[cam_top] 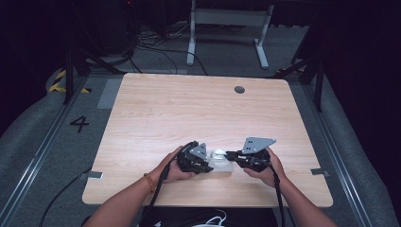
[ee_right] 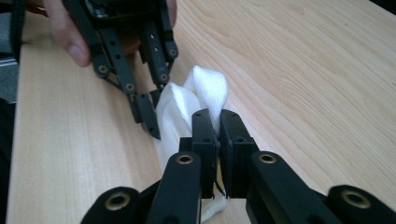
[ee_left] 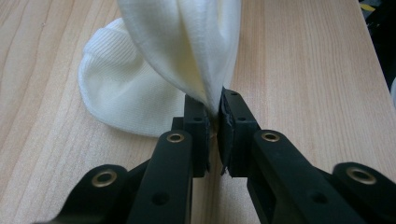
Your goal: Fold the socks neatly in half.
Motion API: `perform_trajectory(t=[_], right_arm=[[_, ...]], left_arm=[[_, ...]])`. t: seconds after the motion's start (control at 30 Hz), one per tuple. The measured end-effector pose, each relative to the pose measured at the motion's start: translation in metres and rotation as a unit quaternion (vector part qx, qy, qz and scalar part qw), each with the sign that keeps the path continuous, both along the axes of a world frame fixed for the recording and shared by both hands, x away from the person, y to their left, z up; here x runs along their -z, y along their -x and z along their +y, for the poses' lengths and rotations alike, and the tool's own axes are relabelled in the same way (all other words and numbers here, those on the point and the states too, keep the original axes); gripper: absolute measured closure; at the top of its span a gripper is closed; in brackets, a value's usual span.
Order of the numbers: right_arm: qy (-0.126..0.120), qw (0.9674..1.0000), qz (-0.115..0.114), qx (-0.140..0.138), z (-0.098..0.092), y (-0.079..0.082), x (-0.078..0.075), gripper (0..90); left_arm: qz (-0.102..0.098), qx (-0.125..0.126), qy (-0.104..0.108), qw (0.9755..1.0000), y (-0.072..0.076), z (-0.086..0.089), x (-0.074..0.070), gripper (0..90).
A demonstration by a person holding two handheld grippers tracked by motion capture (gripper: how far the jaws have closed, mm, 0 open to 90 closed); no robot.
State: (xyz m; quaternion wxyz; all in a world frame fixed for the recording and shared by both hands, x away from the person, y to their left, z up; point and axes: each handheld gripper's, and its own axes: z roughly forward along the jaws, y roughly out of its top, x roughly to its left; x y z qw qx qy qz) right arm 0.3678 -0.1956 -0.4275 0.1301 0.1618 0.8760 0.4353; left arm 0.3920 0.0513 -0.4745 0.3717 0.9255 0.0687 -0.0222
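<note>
the white sock (cam_top: 220,160) is pinched tight at both ends by the left gripper (ee_left: 214,106) and the right gripper (ee_right: 218,122), likely so it can be pulled flat on the table (cam_top: 189,109).

High view overhead, far; 2 gripper views close, sharing sock (ee_left: 140,93).

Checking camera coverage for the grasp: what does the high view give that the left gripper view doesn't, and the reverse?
High view alone: the whole wooden table, both forearms, the right gripper, the dark round spot near the far edge, and the floor marking "4".

Left gripper view alone: close detail of the grip. The fingertips are pinched shut on a fold of cloth, and the ribbed cuff lies on the wood.

Both: the white sock on the light wood, with the left gripper shut on it.
</note>
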Motion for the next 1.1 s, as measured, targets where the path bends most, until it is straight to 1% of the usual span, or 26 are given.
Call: perform_trajectory(t=[0.07, 0.13, 0.17, 0.2, 0.23, 0.27, 0.3, 0.4, 0.47, 0.53, 0.6, 0.63, 0.67, 0.7, 0.77, 0.87, 0.93, 1.0, 1.03, 1.1], right_arm=[[0.006, 1.0, 0.004, -0.002, 0.002, -0.004, 0.002, 85.7], [0.018, 0.9998, 0.01, -0.003, 0.005, -0.008, 0.004, 85.2], [0.026, 0.9996, 0.009, -0.004, 0.006, -0.01, 0.006, 84.5], [0.033, 0.9994, 0.008, -0.001, 0.007, -0.011, 0.007, 82.0], [0.034, 0.9994, 0.008, 0.003, 0.008, -0.012, 0.007, 77.2], [0.032, 0.9994, 0.007, 0.009, 0.008, -0.013, 0.007, 73.5], [0.032, 0.9994, 0.004, 0.014, 0.007, -0.013, 0.006, 72.1], [0.014, 0.9999, -0.006, 0.006, 0.002, -0.012, 0.001, 63.0], [0.01, 0.9997, -0.021, 0.008, 0.0, -0.009, -0.005, 56.0], [0.002, 0.9996, -0.03, -0.001, 0.0, -0.008, -0.011, 52.8], [0.009, 0.9992, -0.037, -0.013, 0.005, -0.009, -0.011, 50.1], [0.015, 0.9989, -0.036, -0.026, 0.01, -0.011, -0.01, 50.6], [0.021, 0.9985, -0.039, -0.031, 0.013, -0.012, -0.008, 51.4], [0.031, 0.9979, -0.04, -0.04, 0.018, -0.014, -0.005, 53.1], [0.042, 0.9971, -0.036, -0.052, 0.024, -0.017, 0.0, 57.3], [0.055, 0.9963, -0.03, -0.058, 0.031, -0.025, 0.008, 69.6], [0.07, 0.996, -0.025, -0.051, 0.034, -0.031, 0.013, 75.6], [0.078, 0.996, -0.006, -0.043, 0.036, -0.038, 0.019, 76.7], [0.084, 0.9958, 0.0, -0.036, 0.037, -0.04, 0.022, 78.2], [0.092, 0.9952, 0.007, -0.032, 0.038, -0.044, 0.026, 80.0]], left_arm=[[0.003, 0.002, 0.002, 1.0, -0.001, 0.0, 0.0, 84.4], [0.003, 0.004, 0.001, 1.0, -0.002, 0.0, 0.0, 85.1], [0.004, 0.004, 0.001, 1.0, -0.002, 0.0, 0.0, 85.3], [0.006, 0.003, 0.0, 1.0, -0.002, 0.0, 0.0, 85.5], [0.007, 0.003, 0.001, 1.0, -0.003, 0.001, 0.0, 85.7], [0.011, 0.003, 0.003, 0.9999, -0.004, 0.001, 0.0, 85.9], [0.013, 0.003, 0.002, 0.9999, -0.005, 0.002, 0.0, 85.9], [0.022, 0.002, 0.001, 0.9998, -0.007, 0.003, 0.0, 86.1], [0.027, 0.001, 0.0, 0.9996, -0.009, 0.004, 0.0, 86.1], [0.028, 0.002, 0.0, 0.9996, -0.01, 0.004, 0.0, 86.0], [0.029, 0.004, -0.001, 0.9996, -0.01, 0.004, -0.001, 86.1], [0.028, 0.004, -0.001, 0.9996, -0.01, 0.004, -0.001, 86.0], [0.029, 0.004, -0.001, 0.9996, -0.011, 0.004, -0.001, 86.0], [0.028, 0.005, -0.002, 0.9996, -0.011, 0.004, -0.001, 86.0], [0.027, 0.005, -0.003, 0.9996, -0.011, 0.004, -0.001, 85.9], [0.026, 0.002, -0.003, 0.9996, -0.011, 0.005, -0.001, 85.8], [0.019, 0.005, -0.007, 0.9998, -0.01, 0.005, -0.001, 85.7], [0.009, 0.009, -0.008, 0.9999, -0.009, 0.005, -0.002, 85.5], [0.004, 0.01, -0.012, 0.9999, -0.008, 0.005, -0.002, 85.4], [-0.012, 0.014, -0.019, 0.9996, -0.006, 0.004, -0.003, 85.2]])
